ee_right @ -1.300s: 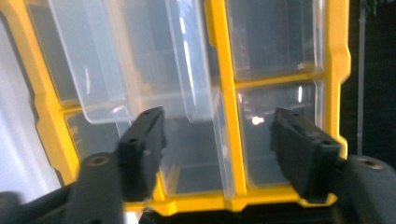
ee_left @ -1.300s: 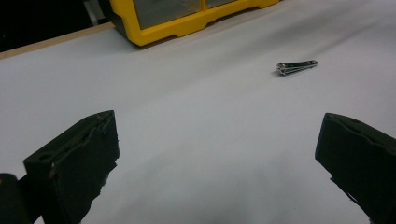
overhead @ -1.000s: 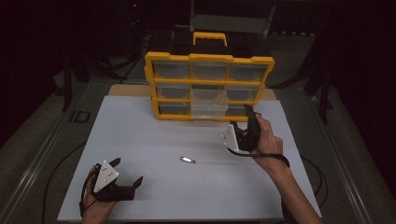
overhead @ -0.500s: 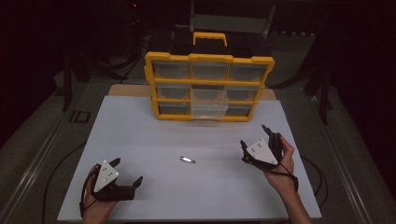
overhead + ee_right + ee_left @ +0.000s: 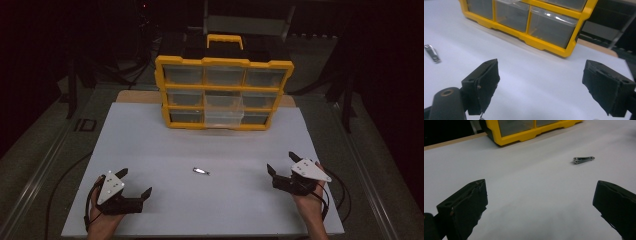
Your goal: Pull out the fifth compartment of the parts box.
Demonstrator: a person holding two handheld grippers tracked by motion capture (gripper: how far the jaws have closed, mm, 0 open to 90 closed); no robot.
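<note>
Bench surroundings, non-task items

White board (image 5: 150,150) lies on table (image 5: 55,150), a wooden strip (image 5: 140,96) showing at its far edge. Yellow organizer (image 5: 223,93) stands upright at far centre of board, three rows of three clear drawers, black-and-yellow handle (image 5: 225,40) on top. Background dark; details not resolvable.

Black jaws, seemingly frayed pads.

The high view looks forward and down over the whole white table (image 5: 150,150). Each gripper view sits low, close to the tabletop, facing the yellow drawer organizer (image 5: 524,132) (both catch its bottom row) and the nail clipper (image 5: 431,53).
</note>
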